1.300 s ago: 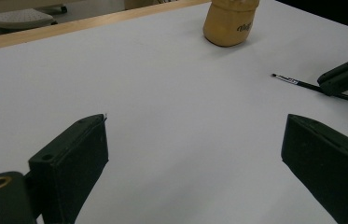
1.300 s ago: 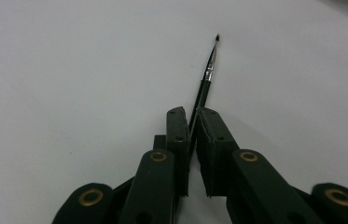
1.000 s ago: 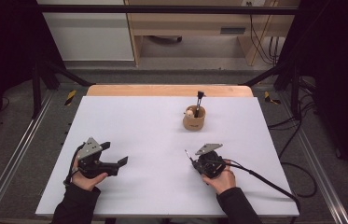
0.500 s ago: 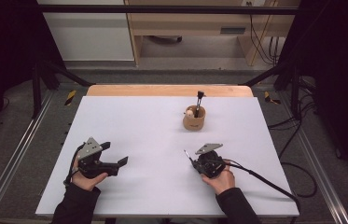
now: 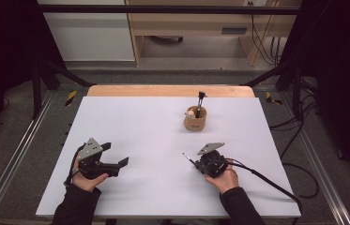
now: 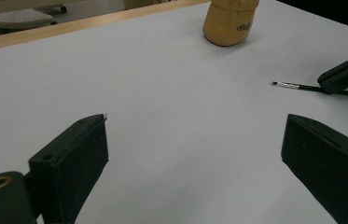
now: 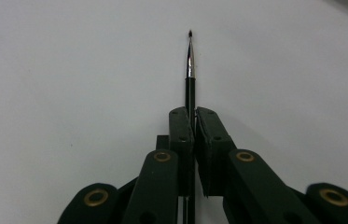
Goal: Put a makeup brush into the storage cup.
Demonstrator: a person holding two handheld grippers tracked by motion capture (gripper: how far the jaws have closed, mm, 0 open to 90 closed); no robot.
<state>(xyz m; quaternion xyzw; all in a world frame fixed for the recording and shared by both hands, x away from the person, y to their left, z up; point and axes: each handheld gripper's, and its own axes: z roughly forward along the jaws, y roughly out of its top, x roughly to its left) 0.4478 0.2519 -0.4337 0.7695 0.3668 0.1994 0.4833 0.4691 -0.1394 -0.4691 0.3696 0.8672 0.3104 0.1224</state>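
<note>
A thin black paintbrush (image 7: 190, 70) with a silver ferrule sticks out forward from my right gripper (image 7: 193, 114), whose jaws are shut on its handle. In the high view the right gripper (image 5: 196, 161) rests low at the table's front right, the paintbrush (image 5: 187, 158) pointing left and away. My left gripper (image 5: 116, 154) sits at the front left with its jaws wide open over bare table, nothing between them; its own view (image 6: 195, 144) shows the same. A tan wooden cup (image 5: 195, 120) holding a black brush stands beyond the right gripper; the cup (image 6: 230, 25) also appears far off in the left gripper view.
The white table top (image 5: 140, 126) has a wooden strip (image 5: 170, 91) along its far edge. A black cable (image 5: 266, 180) trails from the right gripper to the right. Metal frame rails (image 5: 18, 159) run along both sides of the table.
</note>
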